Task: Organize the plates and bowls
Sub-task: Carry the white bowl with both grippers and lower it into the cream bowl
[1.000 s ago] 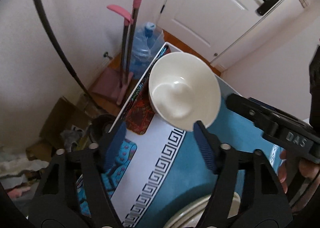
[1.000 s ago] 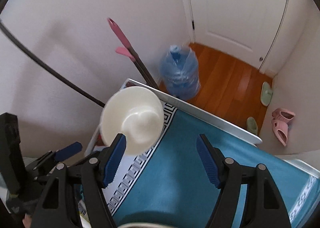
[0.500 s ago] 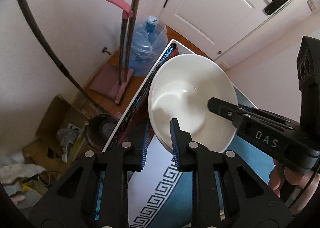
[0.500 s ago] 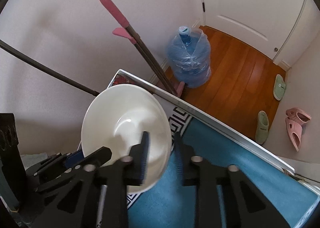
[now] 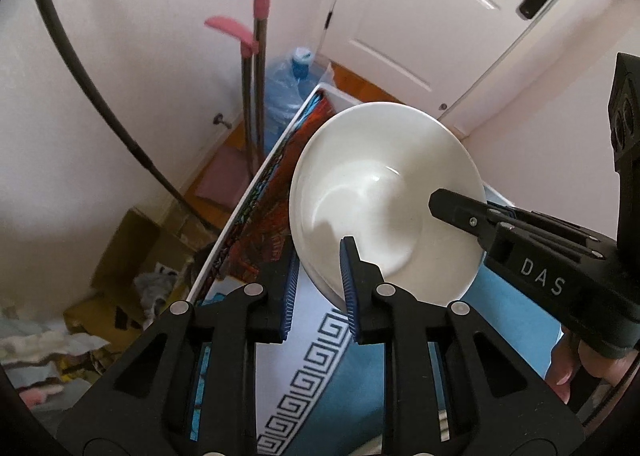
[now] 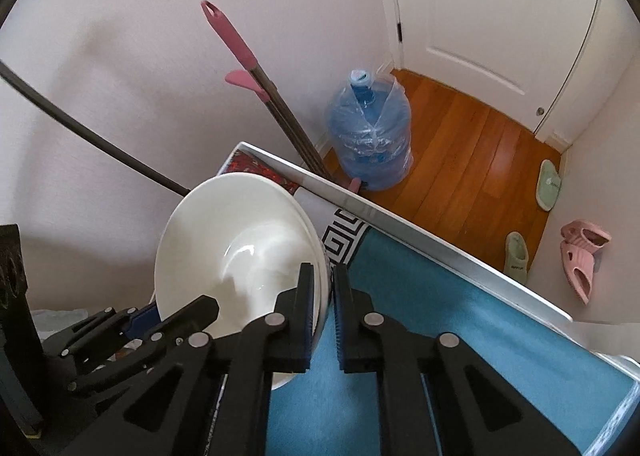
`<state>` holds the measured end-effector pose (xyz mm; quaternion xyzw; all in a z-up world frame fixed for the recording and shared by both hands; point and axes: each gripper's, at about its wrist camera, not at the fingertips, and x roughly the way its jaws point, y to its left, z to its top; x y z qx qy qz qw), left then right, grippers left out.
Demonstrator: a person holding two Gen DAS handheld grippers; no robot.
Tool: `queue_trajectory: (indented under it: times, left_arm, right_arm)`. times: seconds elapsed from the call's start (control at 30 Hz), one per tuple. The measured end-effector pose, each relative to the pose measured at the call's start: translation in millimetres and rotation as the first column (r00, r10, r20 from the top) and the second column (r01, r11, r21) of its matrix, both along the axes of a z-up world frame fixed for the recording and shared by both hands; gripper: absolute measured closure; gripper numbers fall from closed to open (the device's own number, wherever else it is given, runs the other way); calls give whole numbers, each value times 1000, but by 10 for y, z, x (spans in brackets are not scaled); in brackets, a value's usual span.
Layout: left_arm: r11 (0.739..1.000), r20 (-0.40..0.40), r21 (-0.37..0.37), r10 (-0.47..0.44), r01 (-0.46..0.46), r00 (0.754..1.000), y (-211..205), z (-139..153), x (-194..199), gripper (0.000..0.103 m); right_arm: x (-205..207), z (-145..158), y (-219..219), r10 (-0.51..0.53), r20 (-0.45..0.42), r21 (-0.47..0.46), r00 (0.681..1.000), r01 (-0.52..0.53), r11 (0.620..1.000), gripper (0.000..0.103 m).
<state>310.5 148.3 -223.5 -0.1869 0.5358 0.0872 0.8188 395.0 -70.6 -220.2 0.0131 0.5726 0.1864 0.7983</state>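
Left tool [image 5: 318, 292]: wide apart a second ago, now squeezed nearly closed. Pinches the near rim of the white bowl [image 5: 380, 192], one blue pad inside, one outside.

Right tool [image 6: 323, 312]: same story. Wide apart a second ago, now clenched tight on the rim at the other side of the bowl, one pad inside and one outside.

Means a good thing for the job: gripped from two sides now, so ready to be lifted and carried to its place, at a guess. Not yet put away.

Looks like a second rim tucked just under the first, so maybe two bowls stacked. Hard to tell for sure.

Bowl tipped, over the blue cloth [image 5: 500, 316] near the far left corner of the counter [image 6: 400, 216]. Cannot tell whether touching the cloth or held just above it.

Past the counter edge, down on the wood floor: a big blue water jug [image 6: 370, 136] and a pink-handled mop [image 6: 248, 56] leaning on the wall.
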Motion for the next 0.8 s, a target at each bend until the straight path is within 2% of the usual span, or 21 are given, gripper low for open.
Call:
queue_trajectory:
  times: [0.2, 0.43, 0.6, 0.8]
  left_arm:
    - [998, 76, 44, -52, 49, 996, -251, 450, -138, 85]
    - [987, 142, 88, -147, 136, 979, -825, 942, -397, 85]
    - [973, 166, 88, -226, 214, 960, -1332, 1160, -554, 85]
    - [938, 179, 94, -345, 333, 922, -2116, 1311, -735, 85]
  right_arm:
    - [-289, 357, -184, -34, 63, 18, 997, 33, 999, 94]
    - [-769, 867, -643, -116, 146, 54, 982, 110, 993, 94]
    - [-1153, 1130, -1066, -180, 189, 53, 965, 173, 984, 94]
    - [-1645, 1291, -1724, -290, 209, 54, 934, 285, 957, 94]
